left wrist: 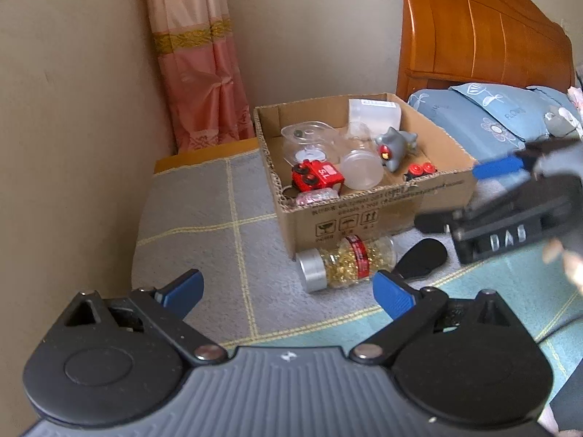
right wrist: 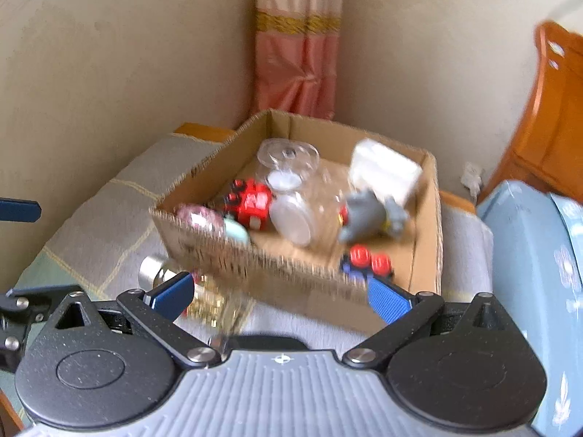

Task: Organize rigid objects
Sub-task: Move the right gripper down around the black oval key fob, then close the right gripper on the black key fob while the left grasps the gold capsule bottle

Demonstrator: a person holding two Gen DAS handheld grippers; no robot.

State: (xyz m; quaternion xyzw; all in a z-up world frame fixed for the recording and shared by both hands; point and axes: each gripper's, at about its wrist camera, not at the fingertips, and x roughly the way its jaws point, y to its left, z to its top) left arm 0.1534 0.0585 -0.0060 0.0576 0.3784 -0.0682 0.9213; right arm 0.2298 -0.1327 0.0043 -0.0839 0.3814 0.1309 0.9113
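Observation:
A cardboard box (left wrist: 368, 215) stands on the bed and holds a red toy car (left wrist: 317, 178), clear plastic jars (left wrist: 359, 165), a grey shark toy (left wrist: 395, 147), a white container (left wrist: 373, 111) and a small red-wheeled toy (left wrist: 419, 171). A bottle of golden capsules with a silver cap (left wrist: 346, 260) lies on the blanket in front of the box. My left gripper (left wrist: 288, 293) is open and empty, just short of the bottle. My right gripper (right wrist: 280, 296) is open and empty, above the box's near wall (right wrist: 262, 269); it also shows in the left wrist view (left wrist: 510, 196).
A grey and teal checked blanket (left wrist: 204, 218) covers the bed. A black oval object (left wrist: 422, 258) lies right of the bottle. A blue pillow (left wrist: 484, 116) and the wooden headboard (left wrist: 481, 32) are at the right. A wall and a pink curtain (left wrist: 196, 54) are behind.

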